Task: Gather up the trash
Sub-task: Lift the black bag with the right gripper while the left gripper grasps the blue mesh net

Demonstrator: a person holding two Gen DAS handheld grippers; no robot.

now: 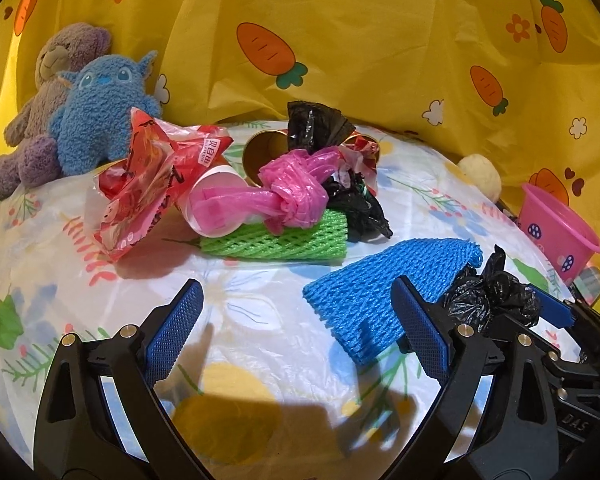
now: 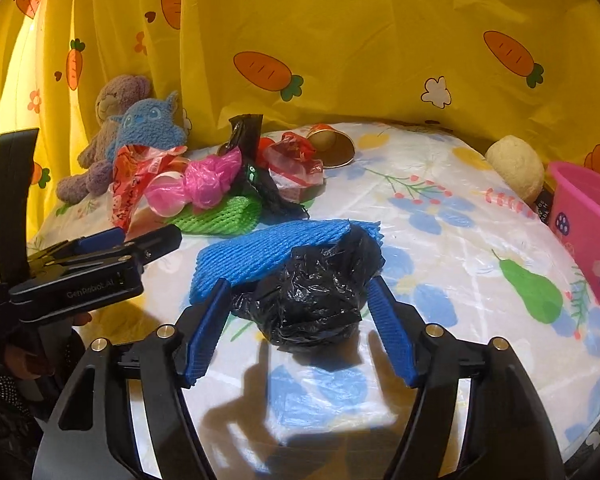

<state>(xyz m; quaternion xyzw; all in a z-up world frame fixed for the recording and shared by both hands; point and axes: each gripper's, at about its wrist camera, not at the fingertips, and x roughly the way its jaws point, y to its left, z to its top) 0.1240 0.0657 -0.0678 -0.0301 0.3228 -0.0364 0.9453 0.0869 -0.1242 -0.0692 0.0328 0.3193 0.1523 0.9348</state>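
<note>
A: Right gripper [image 2: 300, 320] state?
B: Jaws spread wide, straddling the crumpled black plastic bag [image 2: 312, 300]; the blue pads aren't visibly pressing it. Bag overlaps the blue foam mesh sleeve [image 2: 260, 252] just ahead.
A: Left gripper [image 1: 300, 340]?
B: Wide, holding nothing. Sleeve by its right finger; pink plastic bucket [image 1: 556, 232] far right.

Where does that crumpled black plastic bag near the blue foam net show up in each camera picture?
Left wrist view: crumpled black plastic bag at lower right, between the right gripper's fingers.
Right wrist view: bag at centre, between its own fingers.
Shared landmark: blue foam net, touching the bag.
</note>
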